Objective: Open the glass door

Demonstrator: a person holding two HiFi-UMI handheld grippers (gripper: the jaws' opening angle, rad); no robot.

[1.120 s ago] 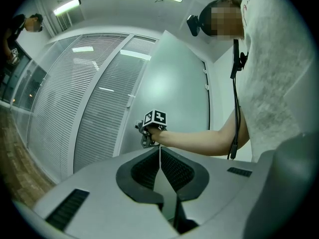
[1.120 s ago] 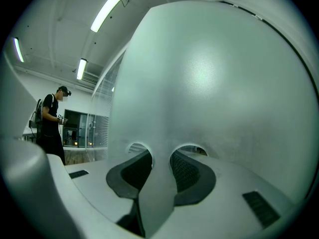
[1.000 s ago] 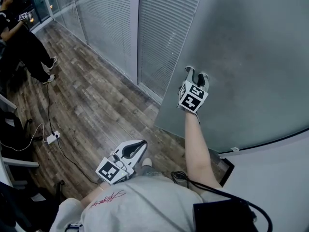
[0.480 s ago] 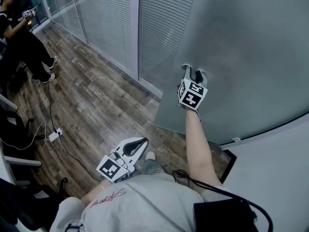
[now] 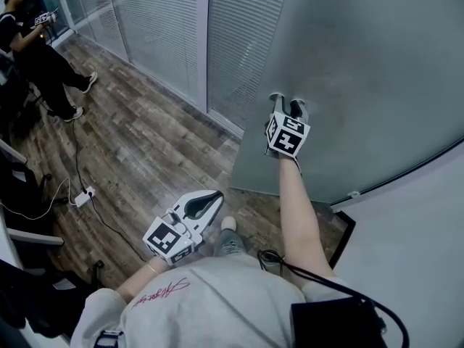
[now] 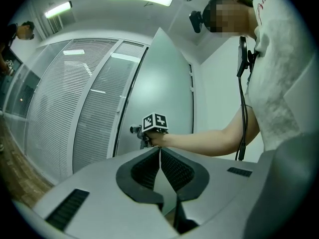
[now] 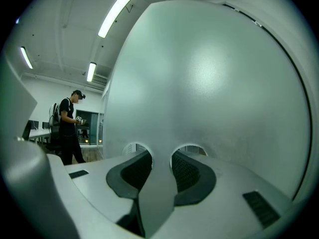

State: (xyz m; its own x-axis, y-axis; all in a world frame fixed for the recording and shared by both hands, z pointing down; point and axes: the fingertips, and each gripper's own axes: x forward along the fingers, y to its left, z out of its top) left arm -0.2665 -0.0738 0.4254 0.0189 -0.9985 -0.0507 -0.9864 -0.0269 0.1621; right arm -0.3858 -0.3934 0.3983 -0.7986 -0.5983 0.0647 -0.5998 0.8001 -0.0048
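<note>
The frosted glass door (image 5: 377, 64) stands ajar, its free edge towards the corridor. My right gripper (image 5: 288, 107) reaches out level at arm's length and is shut on the door handle (image 5: 275, 96). In the right gripper view the grey handle bar (image 7: 158, 183) fills the gap between the pads (image 7: 185, 169), with the door's pane (image 7: 209, 83) just beyond. My left gripper (image 5: 206, 203) hangs low near my body, shut with nothing in it; its pads (image 6: 172, 166) meet at the tips. From the left gripper view, the right gripper (image 6: 144, 136) shows against the door (image 6: 164, 83).
A partition of glass panels with blinds (image 5: 159, 27) runs along the wooden floor (image 5: 145, 151). A power strip with cables (image 5: 81, 198) lies at the left beside office chairs (image 5: 22, 187). A person in black (image 5: 36, 49) stands at the far left. A white wall (image 5: 413, 252) is on the right.
The right gripper has moved up the picture with the handle, and the door's edge has swung with it. The left gripper shifted slightly forward. The person in black took a step.
</note>
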